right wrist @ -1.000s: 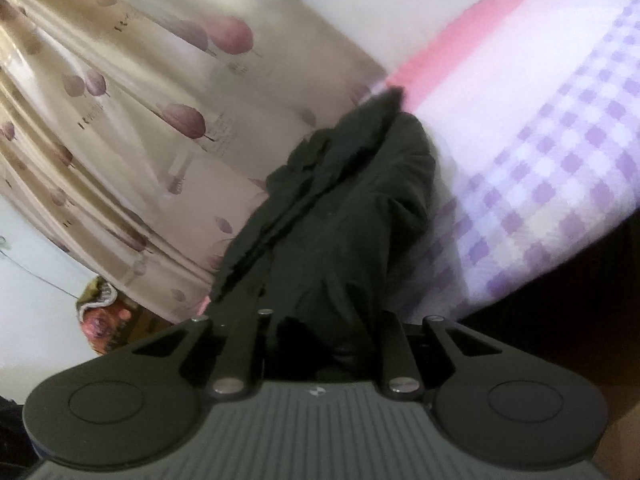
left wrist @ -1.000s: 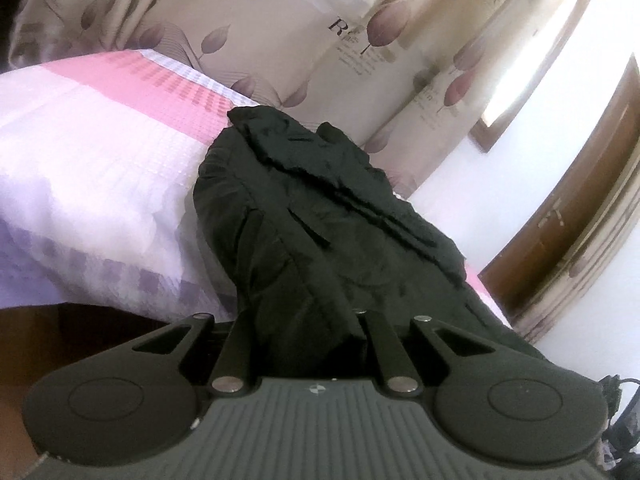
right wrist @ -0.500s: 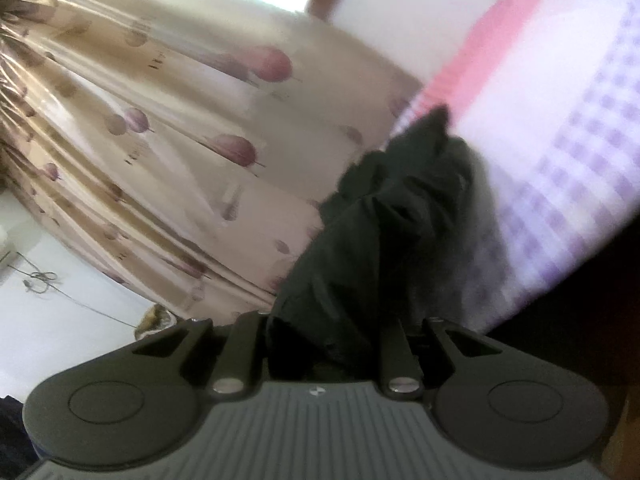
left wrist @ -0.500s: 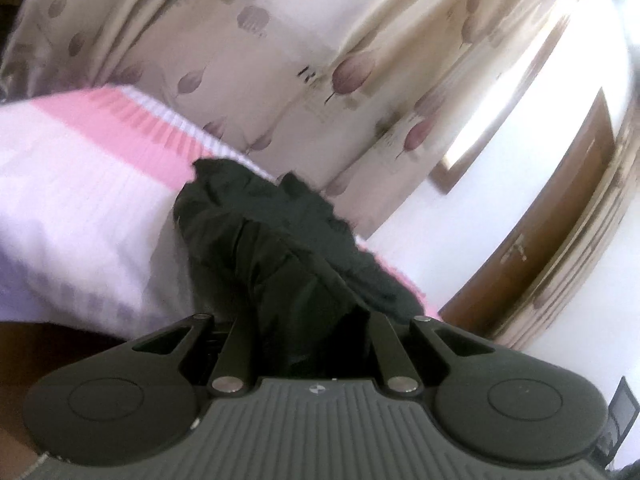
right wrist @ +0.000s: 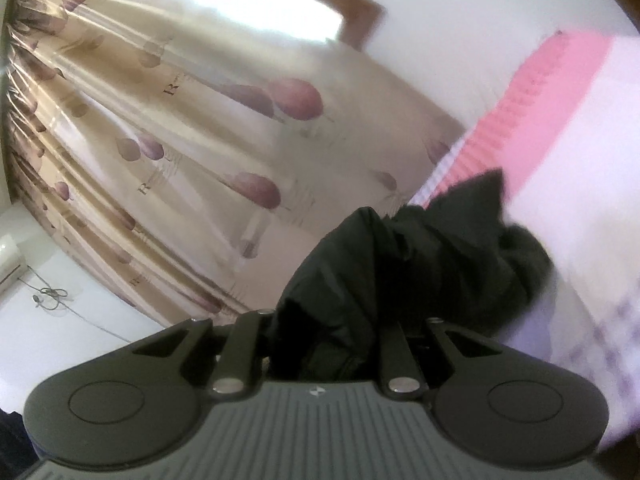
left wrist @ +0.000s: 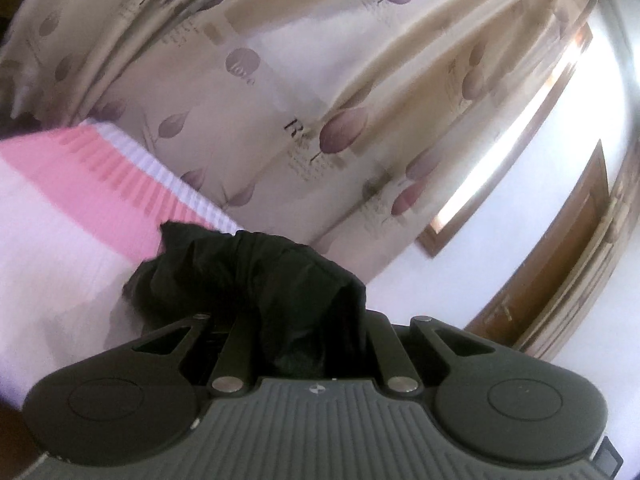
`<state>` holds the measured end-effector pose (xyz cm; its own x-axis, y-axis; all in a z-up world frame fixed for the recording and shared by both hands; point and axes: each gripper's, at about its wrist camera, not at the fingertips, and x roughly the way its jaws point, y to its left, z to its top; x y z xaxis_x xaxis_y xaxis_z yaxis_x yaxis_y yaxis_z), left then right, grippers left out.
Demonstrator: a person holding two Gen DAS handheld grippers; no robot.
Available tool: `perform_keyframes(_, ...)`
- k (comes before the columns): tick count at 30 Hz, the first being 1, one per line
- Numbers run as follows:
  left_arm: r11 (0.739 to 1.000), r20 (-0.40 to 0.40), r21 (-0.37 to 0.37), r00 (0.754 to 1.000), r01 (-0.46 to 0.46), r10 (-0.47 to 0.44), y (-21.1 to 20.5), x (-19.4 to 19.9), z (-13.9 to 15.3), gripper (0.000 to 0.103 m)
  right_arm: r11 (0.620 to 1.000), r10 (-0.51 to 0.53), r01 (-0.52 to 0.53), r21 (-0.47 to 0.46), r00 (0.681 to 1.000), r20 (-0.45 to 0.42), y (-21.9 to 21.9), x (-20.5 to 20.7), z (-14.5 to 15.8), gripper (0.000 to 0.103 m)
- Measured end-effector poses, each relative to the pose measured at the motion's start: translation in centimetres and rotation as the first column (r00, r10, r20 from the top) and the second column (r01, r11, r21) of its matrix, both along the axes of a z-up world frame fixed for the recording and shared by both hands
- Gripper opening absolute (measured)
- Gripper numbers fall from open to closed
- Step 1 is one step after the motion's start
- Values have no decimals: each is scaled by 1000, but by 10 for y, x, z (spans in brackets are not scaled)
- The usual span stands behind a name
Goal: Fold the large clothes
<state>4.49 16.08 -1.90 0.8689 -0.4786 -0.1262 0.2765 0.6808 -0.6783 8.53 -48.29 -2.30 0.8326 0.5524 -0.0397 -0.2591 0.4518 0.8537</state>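
Only rightward: wall unit [right wrist: 10,258] beyond the claw-pinched black garment [right wrist: 420,264].

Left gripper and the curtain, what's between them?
In the left wrist view, only the black garment, bunched in the left gripper; beyond it, a strip of pink bedsheet, then the curtain.

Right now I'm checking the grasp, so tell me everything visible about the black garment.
The black garment is a dark, matte, crumpled fabric, bunched into folds. One end is pinched in the left gripper, another in the right gripper. It trails from both toward the pink, white and lilac checked bedsheet, its far tip over the pink stripe.
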Motion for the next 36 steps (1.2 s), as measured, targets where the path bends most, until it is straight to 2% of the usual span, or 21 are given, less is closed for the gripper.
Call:
perform_keyframes(6,999,9,10,999,-37,37,-9,46,11,14,1000,-4,4,-22,1000,-2,-7,56,14,18)
perform_keyframes(12,997,-4,-9,997,-80,80,-17,100,11,17,999,-21,20,-44,999,-35,-4,120,15,19)
perform_keyframes(20,991,-37,21,990,-134,135,-31,168,-2,18,996,-70,62,-69,991,-112,0,194,1,20)
perform_keyframes(23,987,-47,47,987,-154,156,-35,188,-8,26,994,-98,89,-63,983,-156,-3,215,-13,21)
perform_keyframes(24,986,-51,49,986,-157,160,-35,192,-11,29,994,-102,94,-55,980,-168,-3,221,-17,24)
perform_keyframes(26,985,-61,54,984,-165,168,-36,202,-15,49,993,-113,107,-44,975,-191,-3,231,-24,29)
perform_keyframes(27,985,-59,51,984,-167,170,-37,205,-16,53,993,-119,114,-36,973,-200,-2,235,-27,37)
perform_keyframes(29,985,-47,53,985,-166,168,-40,209,-18,72,993,-119,121,0,971,-206,-2,241,-34,61)
perform_keyframes(30,983,-39,65,984,-171,174,-42,209,-18,79,991,-122,130,20,969,-213,-2,243,-36,85)
perform_keyframes(31,979,-24,80,981,-188,190,-45,209,-16,93,988,-136,147,37,967,-216,-3,243,-37,98)
perform_keyframes(32,973,8,95,977,-211,212,-48,205,-15,101,984,-154,169,53,966,-207,-4,241,-36,99)
perform_keyframes(34,960,75,132,968,-248,239,-52,198,-10,103,980,-159,176,97,974,-164,-8,238,-35,99)
perform_keyframes(36,962,87,146,971,-233,222,-55,196,-6,102,978,-170,185,100,976,-134,-8,231,-30,99)
